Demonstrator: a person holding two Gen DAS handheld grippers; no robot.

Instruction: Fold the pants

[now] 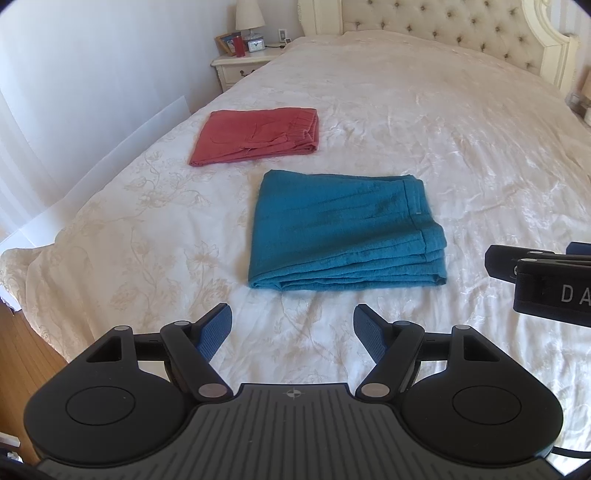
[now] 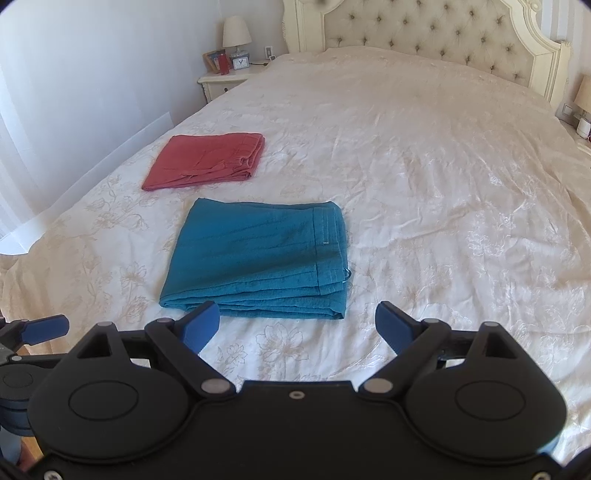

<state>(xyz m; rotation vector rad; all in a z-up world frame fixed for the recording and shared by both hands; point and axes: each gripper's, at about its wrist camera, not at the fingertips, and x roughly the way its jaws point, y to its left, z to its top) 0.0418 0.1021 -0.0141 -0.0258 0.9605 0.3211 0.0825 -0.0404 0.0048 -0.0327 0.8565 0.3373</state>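
Teal pants (image 1: 343, 229) lie folded square on the bed (image 1: 424, 129) ahead of the wide-open, empty left gripper (image 1: 291, 328), while the right wrist view shows the right gripper (image 2: 297, 323) equally spread and empty just short of them, apparently finished.

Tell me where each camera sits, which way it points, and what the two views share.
Left wrist: on the left gripper, above the bed's foot, facing the headboard; own open fingers show, the right gripper at right.
Right wrist: on the right gripper, same heading; open fingers, left gripper at left.
Shared: folded blue pants, folded red pants, bed, nightstand.
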